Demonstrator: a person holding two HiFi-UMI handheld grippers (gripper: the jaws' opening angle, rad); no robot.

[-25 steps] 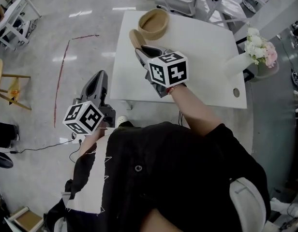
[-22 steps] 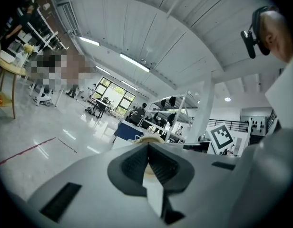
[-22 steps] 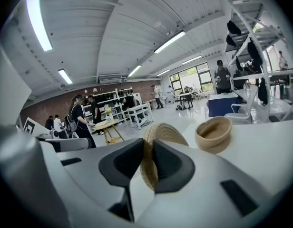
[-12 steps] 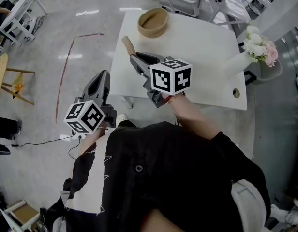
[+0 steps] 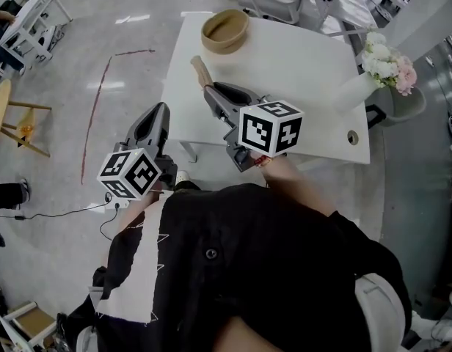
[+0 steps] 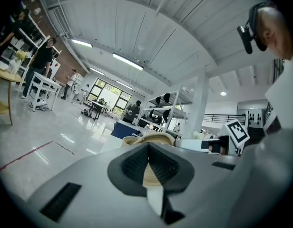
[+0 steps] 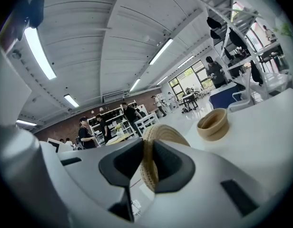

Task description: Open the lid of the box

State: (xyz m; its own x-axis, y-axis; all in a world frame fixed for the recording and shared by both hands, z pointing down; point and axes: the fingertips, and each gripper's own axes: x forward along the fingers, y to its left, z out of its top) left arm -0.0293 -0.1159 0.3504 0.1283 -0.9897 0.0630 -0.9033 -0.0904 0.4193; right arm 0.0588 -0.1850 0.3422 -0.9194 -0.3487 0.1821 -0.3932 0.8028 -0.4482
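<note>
Right tool [image 5: 213,92] is drawing the woven lid [image 5: 199,69] back from the box [image 5: 224,29]; only its own view is showing jaws clamping the rim. Left tool [image 5: 158,113] is hanging closed, empty, off the counter [image 5: 307,64].

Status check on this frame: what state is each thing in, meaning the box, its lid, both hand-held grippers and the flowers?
woven box: open, lid off, upright on the white table.
woven lid: off the box, held on edge.
right hand-held gripper: shut on the woven lid.
left hand-held gripper: shut, empty.
flowers: upright in their vase.
</note>
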